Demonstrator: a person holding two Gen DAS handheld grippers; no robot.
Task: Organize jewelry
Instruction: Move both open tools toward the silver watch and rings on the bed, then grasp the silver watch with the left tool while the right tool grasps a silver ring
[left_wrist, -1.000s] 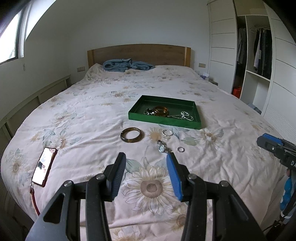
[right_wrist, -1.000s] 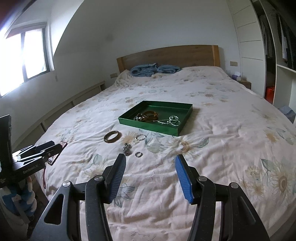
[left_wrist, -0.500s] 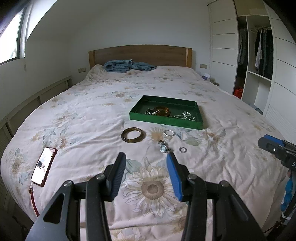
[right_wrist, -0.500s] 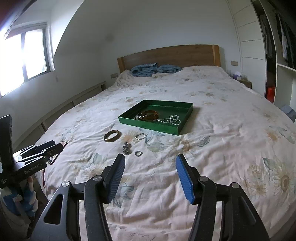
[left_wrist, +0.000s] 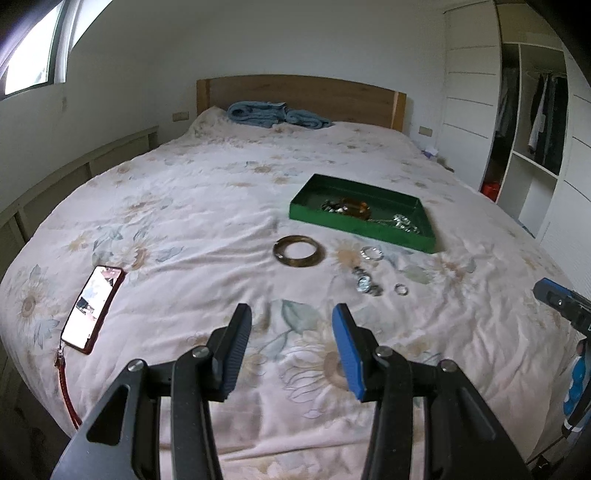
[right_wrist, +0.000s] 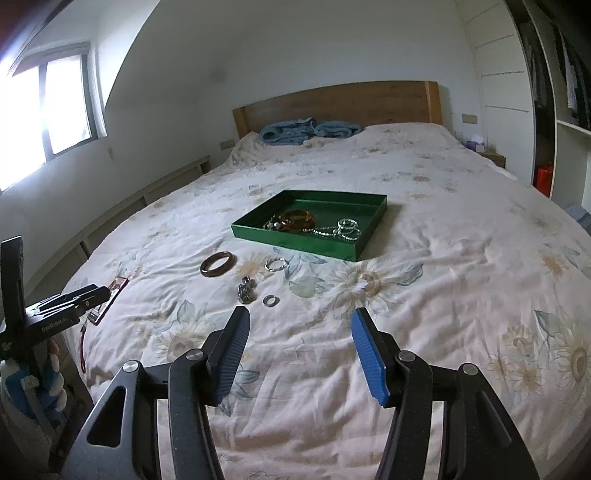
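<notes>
A green tray lies on the bed and holds an amber bangle, a silver chain and other pieces. In front of it on the sheet lie a brown bangle, a silver hoop, a metal cluster and a small ring. My left gripper is open and empty, short of the loose pieces. My right gripper is open and empty, also short of them.
A phone with a red strap lies at the bed's left front. A blue towel lies by the wooden headboard. An open wardrobe stands on the right. The bed's front edge is just below both grippers.
The left view has swung a little to the left, so the tray and loose jewelry sit further right. The right gripper has hardly moved. Both stay open.
</notes>
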